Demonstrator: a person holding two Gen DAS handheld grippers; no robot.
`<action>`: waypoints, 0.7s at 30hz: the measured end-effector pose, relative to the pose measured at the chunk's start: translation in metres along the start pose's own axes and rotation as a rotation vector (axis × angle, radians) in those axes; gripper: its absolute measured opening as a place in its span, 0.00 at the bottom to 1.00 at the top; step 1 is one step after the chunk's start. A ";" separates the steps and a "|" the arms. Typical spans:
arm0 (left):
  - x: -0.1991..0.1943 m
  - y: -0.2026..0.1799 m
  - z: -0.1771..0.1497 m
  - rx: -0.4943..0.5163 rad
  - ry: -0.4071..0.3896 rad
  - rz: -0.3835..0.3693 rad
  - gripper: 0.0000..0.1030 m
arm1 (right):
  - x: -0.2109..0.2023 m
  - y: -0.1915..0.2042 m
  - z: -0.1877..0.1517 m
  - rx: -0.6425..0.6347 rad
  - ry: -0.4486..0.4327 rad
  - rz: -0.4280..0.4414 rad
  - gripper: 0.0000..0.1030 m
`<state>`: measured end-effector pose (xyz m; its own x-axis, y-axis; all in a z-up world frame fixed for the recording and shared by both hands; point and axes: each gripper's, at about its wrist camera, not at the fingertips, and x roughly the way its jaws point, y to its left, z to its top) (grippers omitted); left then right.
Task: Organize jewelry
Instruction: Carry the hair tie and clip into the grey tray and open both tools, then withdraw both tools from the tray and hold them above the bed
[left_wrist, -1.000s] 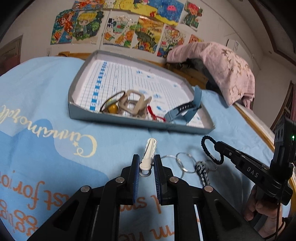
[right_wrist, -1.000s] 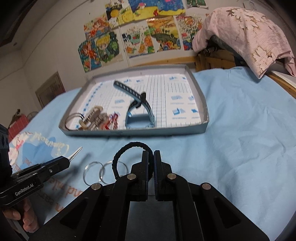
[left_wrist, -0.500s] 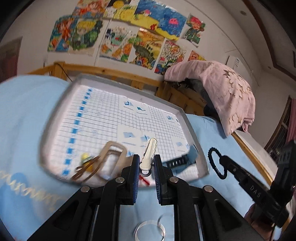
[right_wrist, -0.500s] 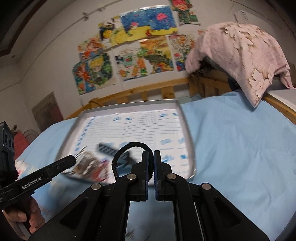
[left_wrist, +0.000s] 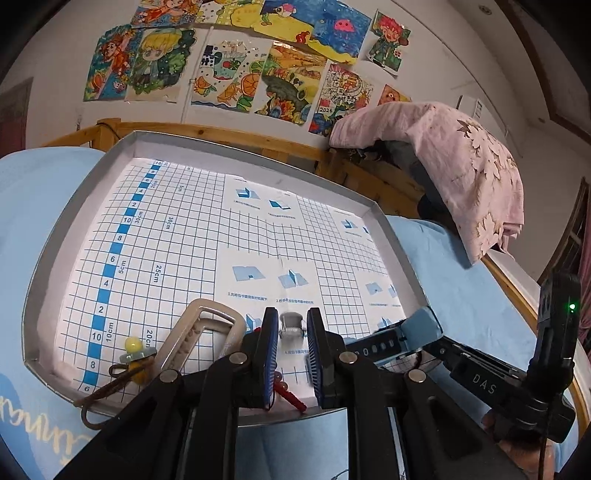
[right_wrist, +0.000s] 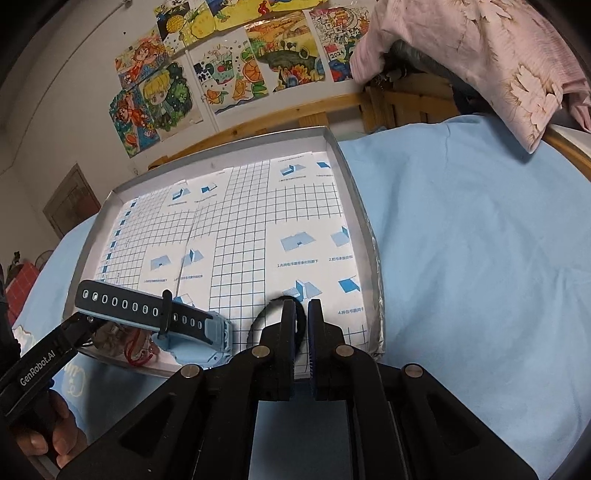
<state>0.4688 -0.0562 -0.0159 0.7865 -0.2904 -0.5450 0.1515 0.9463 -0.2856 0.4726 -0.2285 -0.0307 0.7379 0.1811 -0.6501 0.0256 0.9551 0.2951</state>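
The grey tray (left_wrist: 240, 162) with gridded paper lies on the blue sheet. My left gripper (left_wrist: 291, 332) hovers over its near edge, shut on a white hair clip (left_wrist: 291, 326) that points forward. Below it lie a beige buckle (left_wrist: 207, 332), a yellow-bead cord (left_wrist: 133, 345) and a red cord (left_wrist: 291, 400). My right gripper (right_wrist: 302, 317) is over the tray's (right_wrist: 354, 206) near right part. Its jaws are opening, with the black hair tie (right_wrist: 275, 308) still caught between them. The blue watch (right_wrist: 147, 310) lies in the tray beside the left gripper (right_wrist: 79, 321). The right gripper (left_wrist: 428, 343) reaches in by the watch (left_wrist: 388, 345).
A pink blanket (left_wrist: 461, 166) hangs over the wooden bed frame (left_wrist: 258, 140) behind the tray. Blue sheet (right_wrist: 461, 240) stretches to the right of the tray. A person's hand (right_wrist: 62, 435) holds the left gripper at the lower left. Drawings cover the wall.
Both grippers moved forward from the sheet to above the tray's near edge. The metal rings dropped out of view. The white clip tipped from upright to pointing forward.
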 end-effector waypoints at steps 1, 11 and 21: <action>-0.001 0.000 0.000 0.000 0.000 -0.001 0.19 | -0.002 0.000 0.000 0.002 -0.008 0.000 0.14; -0.061 -0.003 0.002 -0.021 -0.146 0.006 0.77 | -0.068 0.005 0.003 -0.040 -0.173 -0.015 0.45; -0.181 -0.014 -0.014 -0.010 -0.335 0.049 1.00 | -0.207 0.034 -0.025 -0.155 -0.425 0.088 0.99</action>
<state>0.3155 -0.0190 0.0757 0.9461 -0.1801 -0.2693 0.1041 0.9562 -0.2737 0.3037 -0.2277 0.0970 0.9446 0.1821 -0.2730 -0.1272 0.9700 0.2070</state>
